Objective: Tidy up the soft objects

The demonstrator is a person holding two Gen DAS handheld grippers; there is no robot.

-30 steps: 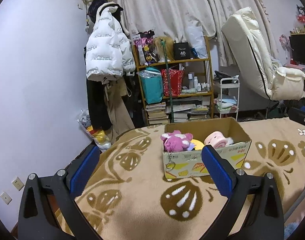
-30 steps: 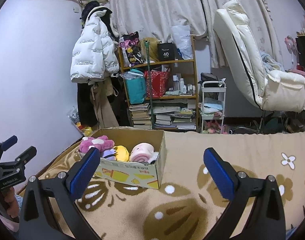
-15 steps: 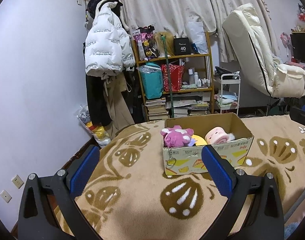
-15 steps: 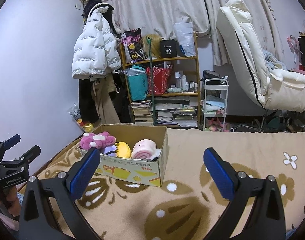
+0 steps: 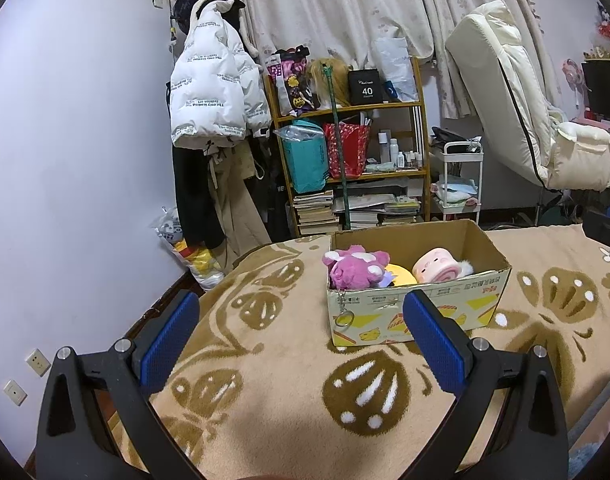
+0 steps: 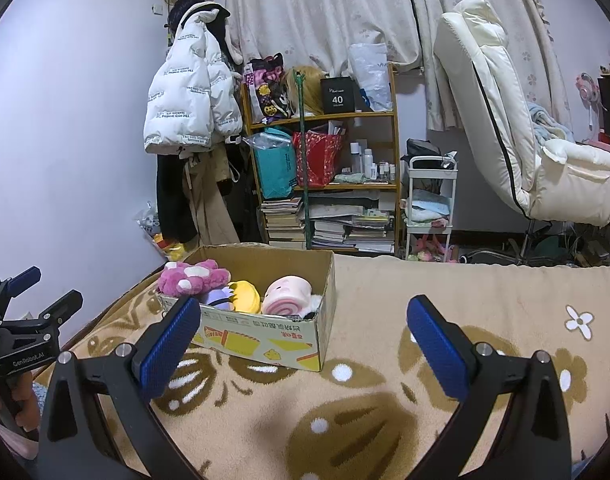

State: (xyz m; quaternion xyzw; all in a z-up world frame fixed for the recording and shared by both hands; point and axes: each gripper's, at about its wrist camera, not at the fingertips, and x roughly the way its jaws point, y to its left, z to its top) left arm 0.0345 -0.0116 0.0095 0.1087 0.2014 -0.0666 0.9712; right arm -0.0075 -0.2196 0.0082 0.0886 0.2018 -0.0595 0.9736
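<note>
A cardboard box (image 5: 421,312) (image 6: 265,340) stands on the tan patterned blanket (image 5: 273,364). It holds a purple plush (image 5: 355,266) (image 6: 193,278), a yellow plush (image 5: 399,272) (image 6: 245,294) and a pink roll plush (image 5: 435,266) (image 6: 287,294). A key ring (image 5: 343,316) hangs down the box front. My left gripper (image 5: 301,340) is open and empty, well in front of the box. My right gripper (image 6: 303,344) is open and empty, near the box's right front corner. The left gripper also shows at the left edge of the right wrist view (image 6: 25,312).
Beyond the bed stand a wooden shelf (image 5: 353,160) packed with bags and books, a white puffer jacket (image 5: 213,96) on the wall, a small white trolley (image 5: 459,184) and a cream reclining chair (image 5: 525,112). The bed's far edge lies just behind the box.
Both views have lowered a little, so the box sits lower in frame and looks slightly nearer. Both grippers stay open and empty. The toys in the box have not moved.
</note>
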